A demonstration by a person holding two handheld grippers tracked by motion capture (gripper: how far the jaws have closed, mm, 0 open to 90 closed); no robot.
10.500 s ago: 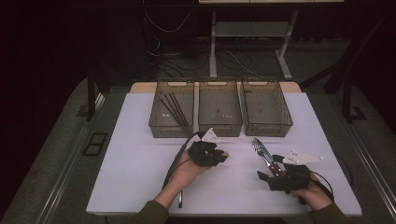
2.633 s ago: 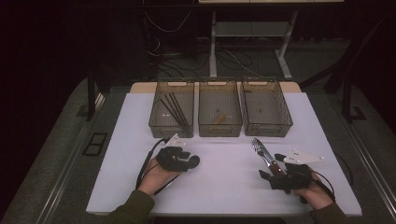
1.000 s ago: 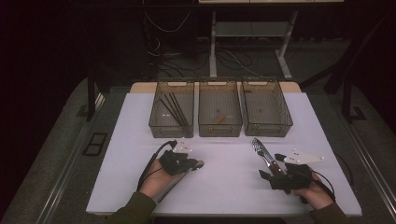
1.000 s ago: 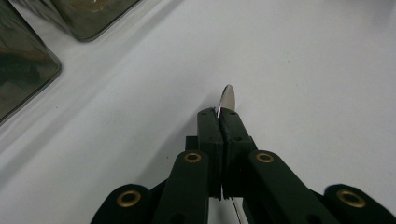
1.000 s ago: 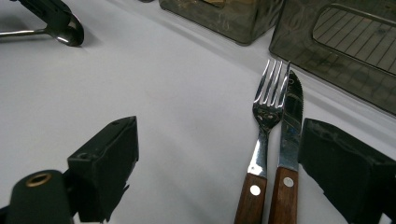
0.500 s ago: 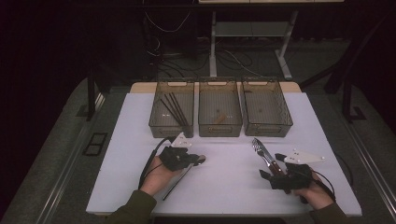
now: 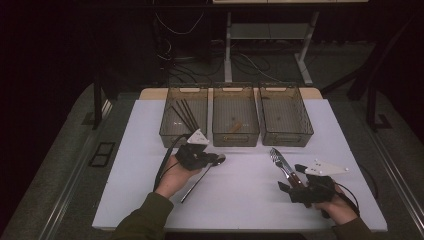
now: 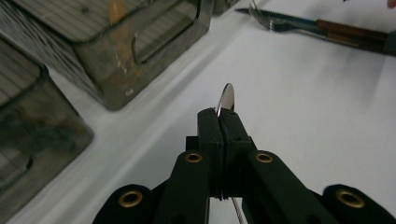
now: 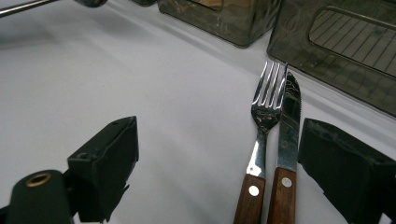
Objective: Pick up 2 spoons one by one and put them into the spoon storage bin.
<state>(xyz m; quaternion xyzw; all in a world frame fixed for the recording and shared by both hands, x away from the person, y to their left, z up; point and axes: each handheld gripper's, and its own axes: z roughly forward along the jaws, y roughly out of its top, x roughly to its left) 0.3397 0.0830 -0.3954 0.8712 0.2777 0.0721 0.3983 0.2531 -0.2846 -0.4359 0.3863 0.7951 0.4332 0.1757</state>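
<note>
Polished steel of a spoon [image 8: 227,97], pinched near its bowl between the pressed-together jaws of the left gripper [image 7: 207,160], is shown newly raised off the white table [image 7: 240,200] before the trays [image 7: 235,116], implying sorting underway, while the right gripper [image 9: 215,163] is held spread around fork [image 9: 264,121] and knife [image 9: 289,126].

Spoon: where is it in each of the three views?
High view: the spoon is left of centre, clamped by the left gripper, bowl toward the bins.
Left gripper view: centre, its bowl sticks up edge-on past the shut jaws.
Right gripper view: top left corner, a stretch of handle running to the bowl.
Shared landmark: the fork beside the knife.
</note>
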